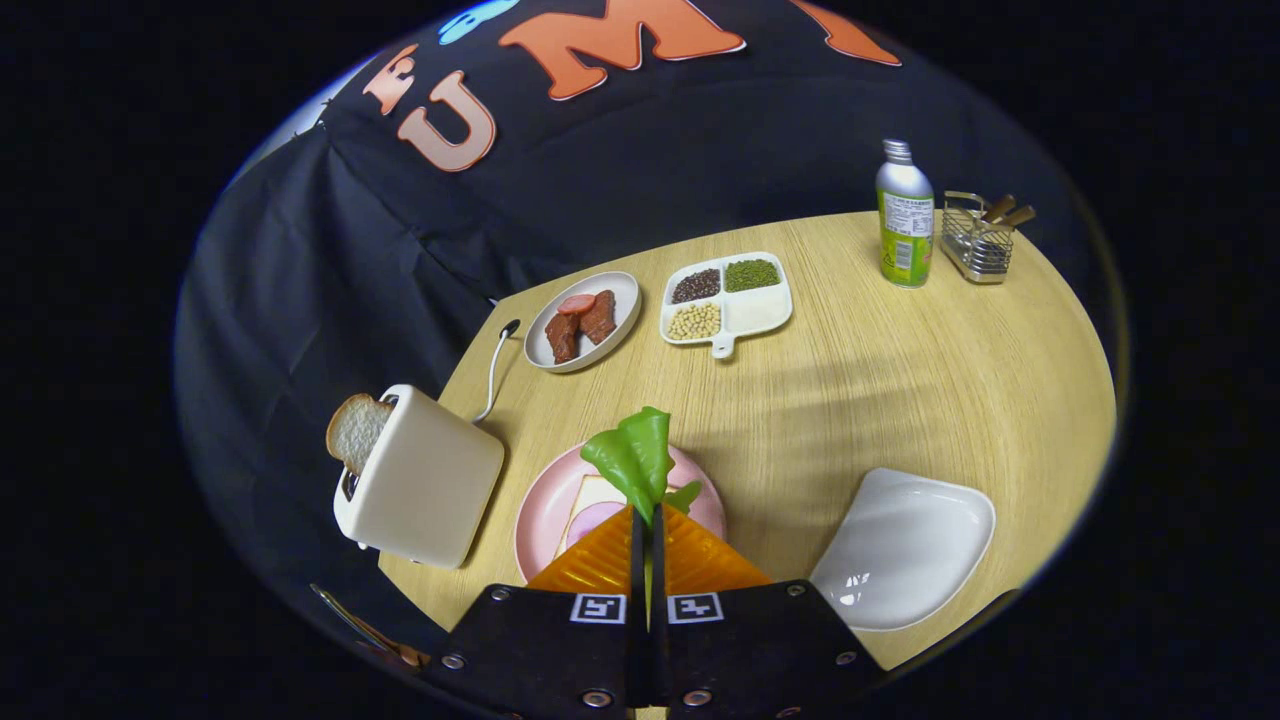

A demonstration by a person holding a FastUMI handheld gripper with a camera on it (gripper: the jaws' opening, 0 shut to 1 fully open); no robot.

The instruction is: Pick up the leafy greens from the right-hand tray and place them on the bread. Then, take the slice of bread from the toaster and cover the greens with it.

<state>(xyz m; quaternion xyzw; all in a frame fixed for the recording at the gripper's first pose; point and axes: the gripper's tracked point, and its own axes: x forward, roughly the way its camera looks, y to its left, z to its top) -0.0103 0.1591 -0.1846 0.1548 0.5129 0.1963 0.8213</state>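
Both jaws pinch crinkled leafy greens above round pink plate.

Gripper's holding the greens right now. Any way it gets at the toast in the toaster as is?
Probably not yet. The gripper is shut on the leafy greens, above the pink plate. The bread slice sticks up from the toaster, nothing around it, so the path looks free once the jaws release.

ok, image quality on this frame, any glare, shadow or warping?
Gripper view: sharp throughout; fisheye bends the table edge into a curve; glare spots on the white tray; soft streaked shadows on the wood beyond the leafy greens, which the tool is shut on over the pink plate.
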